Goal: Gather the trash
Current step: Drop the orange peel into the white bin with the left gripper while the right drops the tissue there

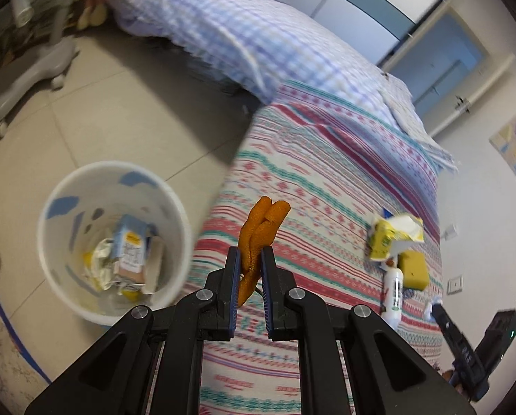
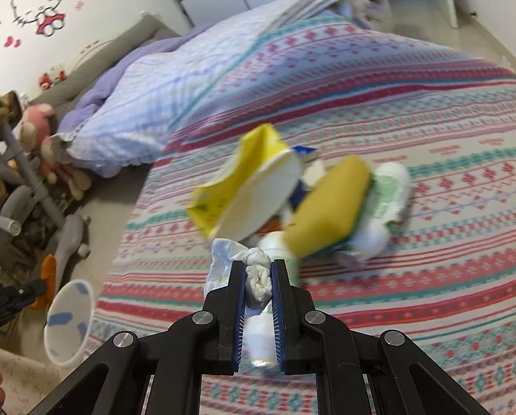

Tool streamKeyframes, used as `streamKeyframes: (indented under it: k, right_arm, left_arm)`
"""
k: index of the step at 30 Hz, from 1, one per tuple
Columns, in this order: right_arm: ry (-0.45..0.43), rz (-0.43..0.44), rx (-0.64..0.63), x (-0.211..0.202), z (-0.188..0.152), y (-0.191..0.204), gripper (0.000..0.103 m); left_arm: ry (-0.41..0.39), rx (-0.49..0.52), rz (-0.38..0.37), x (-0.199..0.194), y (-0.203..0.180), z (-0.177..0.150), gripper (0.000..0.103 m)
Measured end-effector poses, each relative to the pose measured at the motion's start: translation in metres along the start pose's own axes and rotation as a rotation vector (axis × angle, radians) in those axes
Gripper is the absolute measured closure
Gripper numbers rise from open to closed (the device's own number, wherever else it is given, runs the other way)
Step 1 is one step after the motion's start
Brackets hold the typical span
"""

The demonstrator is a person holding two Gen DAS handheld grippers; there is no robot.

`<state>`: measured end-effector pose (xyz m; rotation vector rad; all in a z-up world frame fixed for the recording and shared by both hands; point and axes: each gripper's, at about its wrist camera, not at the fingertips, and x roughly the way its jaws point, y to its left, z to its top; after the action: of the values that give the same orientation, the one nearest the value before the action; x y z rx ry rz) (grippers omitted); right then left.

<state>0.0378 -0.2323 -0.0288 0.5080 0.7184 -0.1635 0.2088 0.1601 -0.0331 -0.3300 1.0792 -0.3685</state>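
Left gripper (image 1: 250,255) is closed on an orange peel (image 1: 263,228), a twisted orange strip that sticks up past the fingertips, above the bed's edge just right of the bin (image 1: 60,266). Right gripper (image 2: 258,267) is clamped on a crumpled white tissue (image 2: 254,276), which bulges out to the left of its jaws, over the striped bed (image 2: 431,276).

Only the left wrist view looks down into the bin, a white tub with blue marks on the floor beside the bed: it holds a small carton (image 1: 131,252) and crumpled wrappers (image 1: 100,263). The right wrist view shows only the bin's rim and inner wall, low at left, with the left gripper and peel above it. The left view in turn catches the right gripper at its lower right corner.

Both views show a heap on the bed: a torn yellow wrapper (image 2: 230,186), a yellow sponge (image 2: 330,207) and a white bottle (image 1: 392,294). The right view is blurred there.
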Motion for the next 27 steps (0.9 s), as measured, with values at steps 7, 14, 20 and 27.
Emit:
streamKeyframes:
  k: [7,14,20,27]
  right_arm:
    - [0.026,0.057,-0.082,0.009,-0.013,0.048,0.091]
    - [0.067,0.11,-0.152,0.03,-0.027,0.096,0.091]
    - [0.107,0.164,-0.2,0.052,-0.039,0.138,0.091]
    - [0.143,0.232,-0.188,0.079,-0.049,0.184,0.091]
  left_arm:
    - [-0.012,-0.129,0.017,-0.012,0.053,0.009,0.091]
    - [0.001,-0.246,0.023,-0.01,0.093,0.015,0.091]
    - [0.041,-0.329,0.027,0.001,0.113,0.018,0.077]
    - [-0.005,-0.35,0.038,-0.01,0.127,0.021,0.049]
